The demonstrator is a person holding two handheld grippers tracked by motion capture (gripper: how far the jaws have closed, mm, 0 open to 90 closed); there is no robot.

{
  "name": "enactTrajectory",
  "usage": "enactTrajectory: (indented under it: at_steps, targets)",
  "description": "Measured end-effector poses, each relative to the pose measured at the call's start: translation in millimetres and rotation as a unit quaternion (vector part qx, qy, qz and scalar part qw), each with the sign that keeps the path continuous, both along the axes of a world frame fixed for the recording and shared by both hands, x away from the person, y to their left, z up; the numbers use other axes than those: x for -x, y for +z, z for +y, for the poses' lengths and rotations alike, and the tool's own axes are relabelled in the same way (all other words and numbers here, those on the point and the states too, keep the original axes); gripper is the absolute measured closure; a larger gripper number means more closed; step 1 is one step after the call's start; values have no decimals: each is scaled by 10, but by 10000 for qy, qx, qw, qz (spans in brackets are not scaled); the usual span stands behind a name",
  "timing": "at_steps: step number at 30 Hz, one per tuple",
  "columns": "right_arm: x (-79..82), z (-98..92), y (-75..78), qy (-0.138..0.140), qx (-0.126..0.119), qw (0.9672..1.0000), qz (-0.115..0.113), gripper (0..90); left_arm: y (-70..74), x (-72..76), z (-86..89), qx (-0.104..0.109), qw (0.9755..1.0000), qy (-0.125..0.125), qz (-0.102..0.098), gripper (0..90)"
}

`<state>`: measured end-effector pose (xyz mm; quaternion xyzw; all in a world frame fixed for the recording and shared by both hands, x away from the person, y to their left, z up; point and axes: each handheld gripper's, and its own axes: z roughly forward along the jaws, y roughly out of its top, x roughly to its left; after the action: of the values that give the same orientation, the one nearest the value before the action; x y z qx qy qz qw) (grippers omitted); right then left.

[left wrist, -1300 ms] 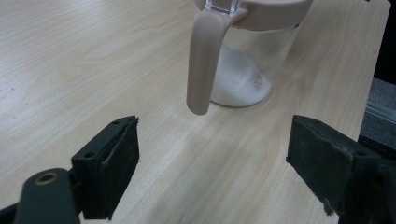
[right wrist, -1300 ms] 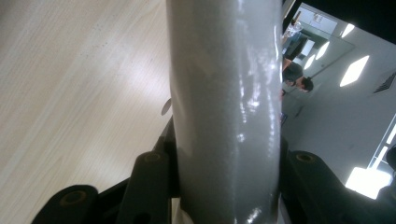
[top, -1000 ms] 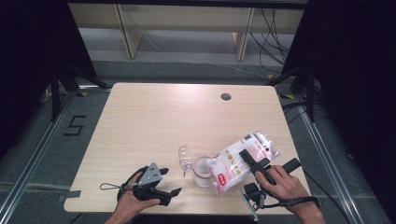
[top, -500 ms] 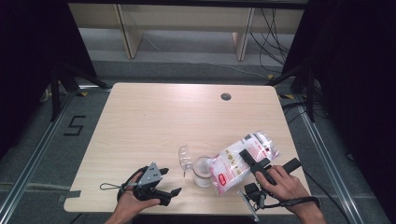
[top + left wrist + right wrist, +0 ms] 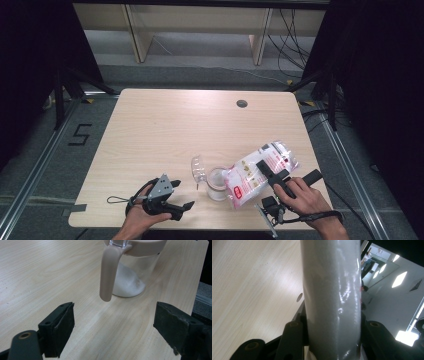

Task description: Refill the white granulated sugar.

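A person's right hand (image 5: 300, 195) holds the right gripper (image 5: 272, 172) tilted up over the near right part of the desk (image 5: 165, 130), its jaws clamped on a plastic bag (image 5: 255, 172) of white powder. In the right gripper view the bag (image 5: 332, 297) stands as a glossy, pale grey column squeezed between the two black jaws. The left hand (image 5: 142, 215) rests at the near edge of the desk with the left gripper (image 5: 182, 207) lying low, jaws wide apart and gripping nothing, pointed toward a clear jar (image 5: 217, 182). The jar stands upright just ahead of the left jaws and just beside the lower end of the bag, with a clear lid (image 5: 198, 169) hinged open at its far side. In the left gripper view the jar (image 5: 135, 275) has a beige rim and a beige strap hanging down its side, and a low heap of white powder lies on its bottom. The desk is pale wood with a round cable hole (image 5: 242, 103) far ahead of both jaws. Around it lie grey floor, dark curtains and a shelf frame behind.
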<state>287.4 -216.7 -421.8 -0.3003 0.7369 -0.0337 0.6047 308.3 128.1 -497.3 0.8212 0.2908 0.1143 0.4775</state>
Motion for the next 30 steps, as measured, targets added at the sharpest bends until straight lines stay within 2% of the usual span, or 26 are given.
enactTrajectory:
  at_steps: [10, 12, 15, 30]
  targets:
    - [2, 0, 11, 12, 25, 10000, -4, 658, 1, 0, 1, 2, 10000, 2, -1, 165]
    - [3, -2, 11, 9, 18, 10000, -6, 658, -2, 6, -9, 79, 10000, 13, 18, 165]
    - [2, -3, 8, 15, -11, 10000, 7, 660, 1, 0, 1, -1, 10000, 1, -1, 165]
    - [-6, -17, -1, 11, -76, 10000, 44, 675, 0, 0, 0, 3, 10000, 0, 1, 165]
